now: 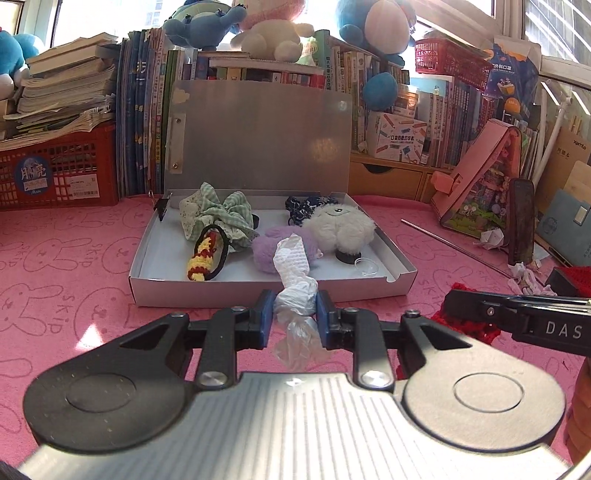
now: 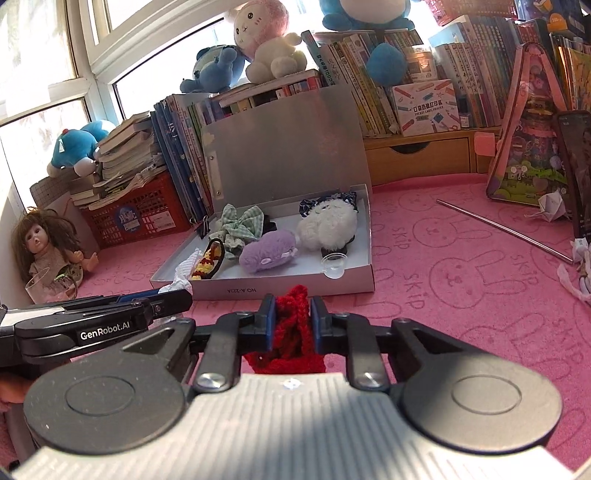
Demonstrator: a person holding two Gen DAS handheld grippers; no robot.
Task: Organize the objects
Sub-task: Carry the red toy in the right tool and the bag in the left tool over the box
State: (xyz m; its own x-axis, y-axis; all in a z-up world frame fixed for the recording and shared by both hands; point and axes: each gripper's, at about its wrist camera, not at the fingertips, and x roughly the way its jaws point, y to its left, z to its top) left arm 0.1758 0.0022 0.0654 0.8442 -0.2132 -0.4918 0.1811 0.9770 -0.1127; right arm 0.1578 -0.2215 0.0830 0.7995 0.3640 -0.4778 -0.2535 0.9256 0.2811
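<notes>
Child's room: plush toys (image 1: 266,33), books (image 1: 147,122), doll (image 2: 48,247).

Each gripper (image 1: 294,314) is black with blue finger pads (image 1: 266,317) and silver screws. Its base is ribbed grey metal. White lettering marks the sides.

Left claw (image 1: 294,308) is clamping tight, blue pads (image 1: 266,314) pressing in from both sides on a crumpled white plastic wrapper (image 1: 295,291) that is sticking out ahead of the fingertips and trailing back toward the palm. Right claw (image 2: 291,314) is doing the same beside it, pads (image 2: 270,317) squeezing a red knitted piece (image 2: 291,328). Both are angling gently downward, side by side, each showing at the edge of the other's view.
</notes>
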